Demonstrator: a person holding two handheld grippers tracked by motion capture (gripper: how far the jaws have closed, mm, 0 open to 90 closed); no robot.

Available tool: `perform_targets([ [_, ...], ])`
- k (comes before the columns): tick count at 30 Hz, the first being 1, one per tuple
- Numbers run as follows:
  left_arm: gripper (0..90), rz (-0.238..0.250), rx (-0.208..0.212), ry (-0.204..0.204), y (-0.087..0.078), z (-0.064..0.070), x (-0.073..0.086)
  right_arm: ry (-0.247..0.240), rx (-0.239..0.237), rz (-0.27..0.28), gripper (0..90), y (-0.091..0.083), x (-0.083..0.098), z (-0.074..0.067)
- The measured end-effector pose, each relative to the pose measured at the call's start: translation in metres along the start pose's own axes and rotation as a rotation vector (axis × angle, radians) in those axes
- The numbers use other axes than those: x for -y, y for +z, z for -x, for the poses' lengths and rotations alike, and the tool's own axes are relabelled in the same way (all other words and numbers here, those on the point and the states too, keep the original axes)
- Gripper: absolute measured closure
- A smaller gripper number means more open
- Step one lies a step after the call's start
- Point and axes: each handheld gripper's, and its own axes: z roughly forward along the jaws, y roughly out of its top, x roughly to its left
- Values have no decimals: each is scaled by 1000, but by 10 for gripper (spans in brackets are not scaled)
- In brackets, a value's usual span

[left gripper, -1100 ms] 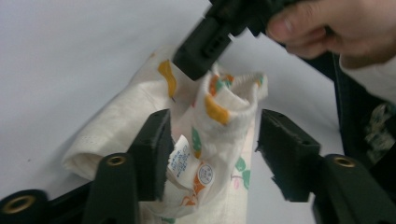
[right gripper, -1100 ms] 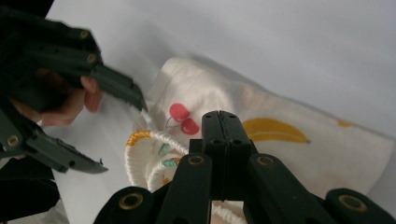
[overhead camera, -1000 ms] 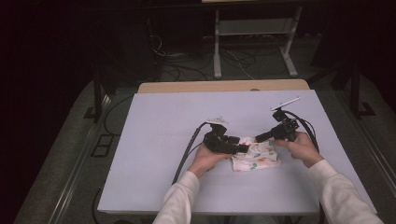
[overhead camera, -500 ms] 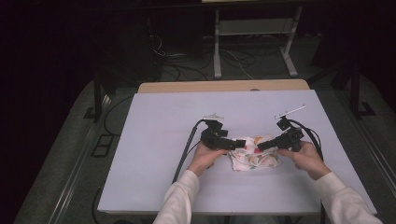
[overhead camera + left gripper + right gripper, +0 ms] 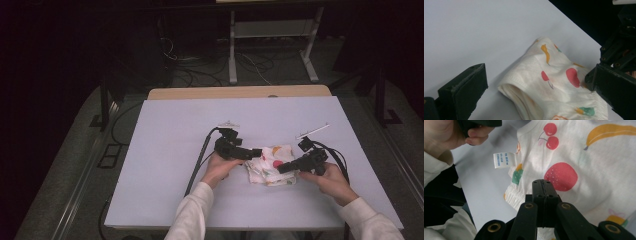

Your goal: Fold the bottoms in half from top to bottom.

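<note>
A small white garment (image 5: 271,165) with a fruit print lies folded on the white table (image 5: 165,150), near its front. My left gripper (image 5: 251,152) is at the garment's left edge. In the left gripper view it (image 5: 538,72) stands open, and the folded cloth (image 5: 554,82) lies between the wide-apart jaws without touching them. My right gripper (image 5: 283,169) rests on the garment's right part. In the right gripper view its jaws (image 5: 542,183) are shut together, lying over the cloth by a printed strawberry (image 5: 560,176). A white care label (image 5: 501,160) sticks out of the garment's edge.
A thin white strip (image 5: 312,131) lies on the table behind the right hand. Black cables (image 5: 197,160) trail from both grippers across the table. A wooden edge (image 5: 240,92) runs along the far side, with a metal stand (image 5: 232,55) and floor cables beyond.
The right gripper came down and leftward from beside the garment onto its right part. The garment now lies more compactly folded. The left gripper has stayed at the left edge.
</note>
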Motion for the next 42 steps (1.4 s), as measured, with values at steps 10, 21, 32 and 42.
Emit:
perform_targets([
  [10,0,7,-2,-7,3,1,0,-30,62,2,889,15,13,0],
  [21,0,-1,-32,-3,3,-1,-1,-56,91,27,889,19,19,-3],
  [32,0,-16,-30,5,4,-2,-1,-95,98,64,760,11,15,-10],
  [42,0,-23,-22,3,4,-3,-1,-129,94,137,536,-13,-4,-13],
])
